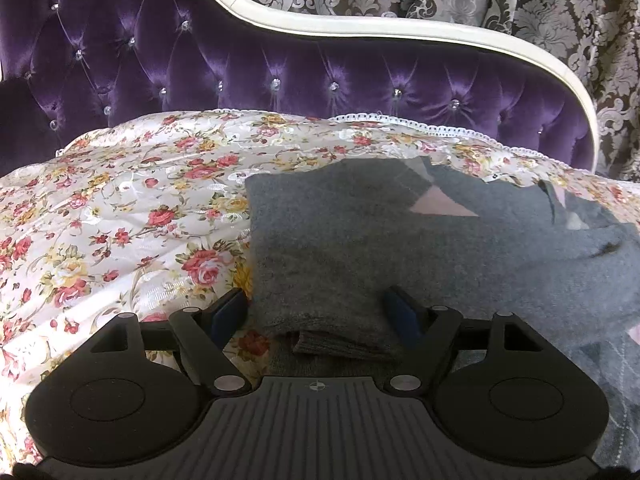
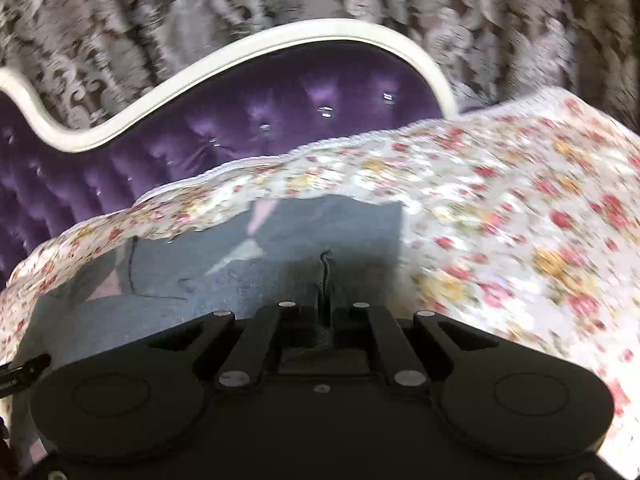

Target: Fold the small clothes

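A grey knit sweater (image 1: 400,248) with pale pink diamond patches lies on the floral bedspread (image 1: 120,208). Its left part is folded over, with a ribbed cuff at the near edge. My left gripper (image 1: 316,312) is open, its blue-padded fingers on either side of that folded edge. In the blurred right wrist view, my right gripper (image 2: 325,316) is shut on a pinch of the sweater (image 2: 280,272), which spreads ahead and to the left of it.
A purple tufted headboard (image 1: 280,80) with a cream frame stands behind the bed, and it shows in the right wrist view (image 2: 260,128). Patterned damask curtains (image 1: 520,0) hang behind. The floral bedspread (image 2: 520,220) extends right of the sweater.
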A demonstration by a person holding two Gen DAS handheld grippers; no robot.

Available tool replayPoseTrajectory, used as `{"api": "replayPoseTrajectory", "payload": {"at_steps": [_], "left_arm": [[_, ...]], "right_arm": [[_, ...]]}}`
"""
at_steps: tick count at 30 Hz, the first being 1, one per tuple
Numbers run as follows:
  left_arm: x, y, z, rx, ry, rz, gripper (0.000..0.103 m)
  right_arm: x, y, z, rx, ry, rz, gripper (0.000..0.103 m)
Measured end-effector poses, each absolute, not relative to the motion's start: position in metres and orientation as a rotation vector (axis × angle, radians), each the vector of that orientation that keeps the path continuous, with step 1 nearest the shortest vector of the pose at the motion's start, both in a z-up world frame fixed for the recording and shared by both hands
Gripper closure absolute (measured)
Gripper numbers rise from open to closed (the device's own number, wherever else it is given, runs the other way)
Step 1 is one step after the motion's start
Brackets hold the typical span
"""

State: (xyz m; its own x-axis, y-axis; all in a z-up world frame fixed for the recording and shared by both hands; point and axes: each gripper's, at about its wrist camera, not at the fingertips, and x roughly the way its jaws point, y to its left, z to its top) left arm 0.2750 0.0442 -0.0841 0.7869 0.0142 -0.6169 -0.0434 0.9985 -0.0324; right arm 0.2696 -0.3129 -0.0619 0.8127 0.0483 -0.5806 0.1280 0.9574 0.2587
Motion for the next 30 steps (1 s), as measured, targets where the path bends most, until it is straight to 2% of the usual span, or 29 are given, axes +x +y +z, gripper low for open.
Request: {"api": "replayPoseTrajectory", "payload": {"at_steps": [5, 13, 14, 17, 18, 23, 30], "left_arm": [[0.279, 0.047, -0.081, -0.054, 0.687, 0.028, 0.024], [0.265, 0.055, -0.07, -0.101, 0.745, 0.017, 0.024], [0.261, 0.056, -0.067, -0.109, 0.753, 0.014, 0.024], [0.243, 0.057, -0.058, -0.115, 0.745, 0.005, 0.024], [0.235, 0.056, -0.055, -0.115, 0.741, -0.002, 0.024], [0.2, 0.045, -0.054, -0.108, 0.768, -0.079, 0.024], [0.167, 0.029, -0.077, -0.067, 0.82, -0.134, 0.024]], "right_arm": [[0.271, -0.322, -0.079, 0.284, 0.68, -0.048, 0.092], [0.254, -0.308, -0.066, 0.184, 0.74, -0.072, 0.091], [0.25, -0.308, -0.064, 0.173, 0.732, -0.076, 0.087], [0.238, -0.317, -0.058, 0.21, 0.679, -0.095, 0.055], [0.232, -0.319, -0.054, 0.229, 0.649, -0.086, 0.053], [0.222, -0.303, -0.035, 0.209, 0.553, 0.028, 0.054], [0.248, -0.242, -0.035, 0.119, 0.543, 0.187, 0.057]]}}
